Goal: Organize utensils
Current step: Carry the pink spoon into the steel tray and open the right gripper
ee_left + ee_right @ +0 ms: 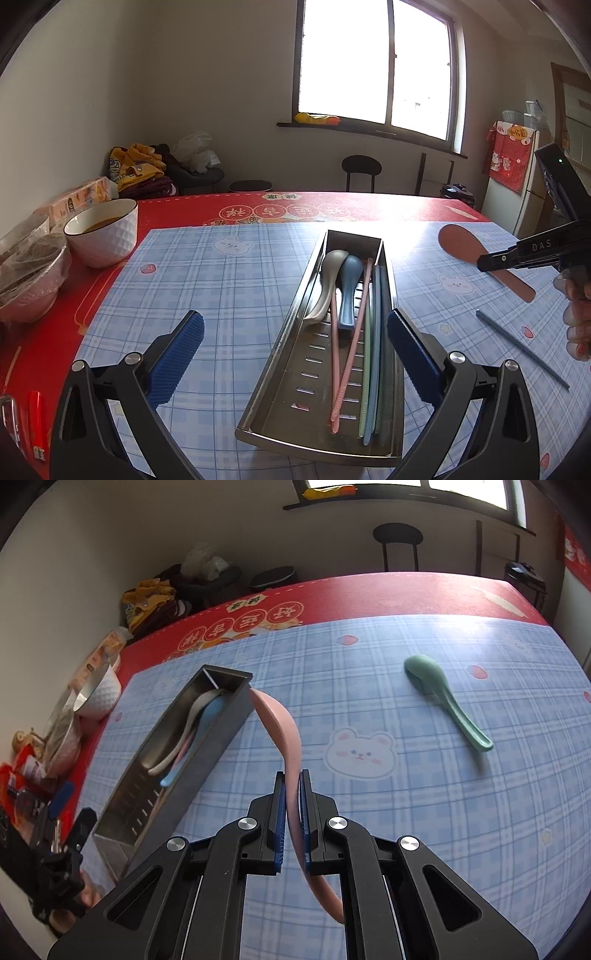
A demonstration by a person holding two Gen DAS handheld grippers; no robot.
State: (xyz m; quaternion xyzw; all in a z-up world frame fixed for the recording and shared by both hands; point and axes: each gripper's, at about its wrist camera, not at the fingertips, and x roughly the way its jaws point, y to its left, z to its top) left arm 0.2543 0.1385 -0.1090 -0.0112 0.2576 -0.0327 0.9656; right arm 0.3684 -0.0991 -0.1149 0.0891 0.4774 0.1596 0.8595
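A long steel tray (295, 391) lies on the blue checked mat, between the fingers of my left gripper (295, 336), which is open and holds nothing. In the tray are a grey spoon (327, 284), a blue spoon (349, 291), pink chopsticks (349, 354) and green and blue chopsticks (371, 369). My right gripper (291, 775) is shut on the handle of a pink spoon (280, 731), held in the air just right of the tray (210, 760). A green spoon (443, 698) lies on the mat further right. One blue-grey chopstick (521, 349) lies loose on the mat.
A white bowl (103, 232) and a plastic-covered bowl (29, 280) stand at the left on the red tablecloth, with a red lighter (37, 424) near the front edge. A black chair (360, 170) stands behind the table, under the window.
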